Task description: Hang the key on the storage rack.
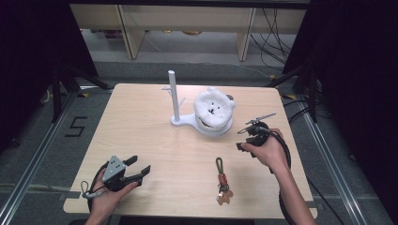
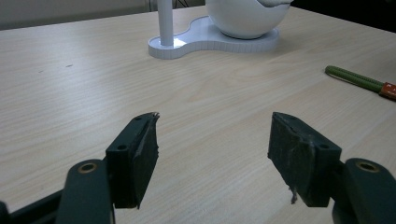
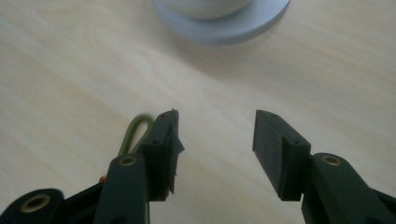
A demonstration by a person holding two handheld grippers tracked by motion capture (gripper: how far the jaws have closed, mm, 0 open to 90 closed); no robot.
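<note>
High view: my right gripper (image 1: 244,139) hovers above the light wooden table (image 1: 141,122), jaws apart and empty, just up and right of the green-looped keychain with a brown charm (image 1: 222,182); my left gripper (image 1: 136,169) rests released at the near left edge

Left gripper view: my jaws gape over bare wood, the white stand with a post (image 2: 196,39) ahead

Right gripper view: my jaws stand part-open, gripping nothing, the keychain's green loop (image 3: 135,133) beside one jaw
</note>
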